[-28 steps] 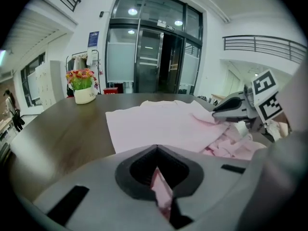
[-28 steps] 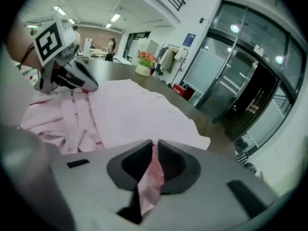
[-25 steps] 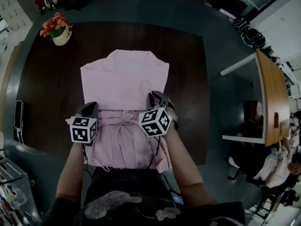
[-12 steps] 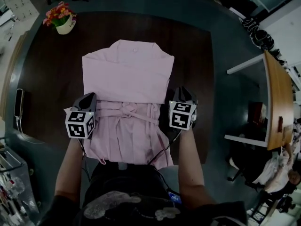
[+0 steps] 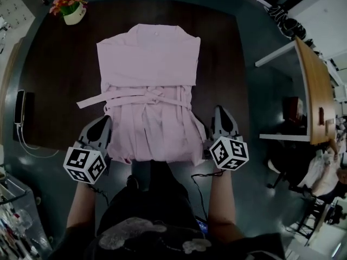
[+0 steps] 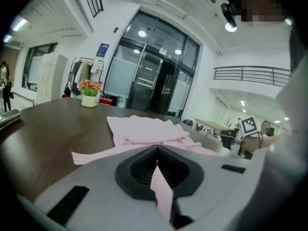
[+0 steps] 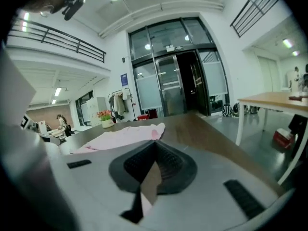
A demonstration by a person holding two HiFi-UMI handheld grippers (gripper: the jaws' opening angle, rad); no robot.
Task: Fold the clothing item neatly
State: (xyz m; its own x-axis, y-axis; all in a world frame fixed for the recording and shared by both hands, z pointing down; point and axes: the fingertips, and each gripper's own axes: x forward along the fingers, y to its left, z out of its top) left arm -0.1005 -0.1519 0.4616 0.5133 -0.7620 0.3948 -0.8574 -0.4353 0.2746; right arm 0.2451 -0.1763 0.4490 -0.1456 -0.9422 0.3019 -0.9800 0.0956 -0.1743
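1. Head view: the pink garment (image 5: 149, 64) is seen laid flat on the dark table (image 5: 54, 64). The collar lies toward the far edge, and the pleated lower half reaches over the near edge.
2. A tie (image 5: 89, 101) is knotted across the garment's middle, with one loose end spread toward the left edge.
3. The left gripper (image 6: 156, 154) is clenched on the hem's left corner. A slip of pink cloth is seen pinched between its closed jaws in the left gripper view.
4. The right gripper (image 7: 153, 163) has just been closing and is clamped on the hem's right corner. A fold of cloth is seen trapped between its jaws in the right gripper view.
5. The step in hand is judged to be carrying the hem up toward the collar, so that the garment is halved.
6. Only a thin bit of cloth is held in each grip. A corner could be lost if the hem is pulled hard or unevenly, and a skewed fold would follow.
7. The upper half could be dragged off the near edge if the hem is drawn back rather than lifted.
8. The loose tie end could be left sticking out of the fold, or bunched beneath it.
9. The flower pot (image 5: 69, 10) at the far left corner is well apart from the garment and is not judged to be at risk.
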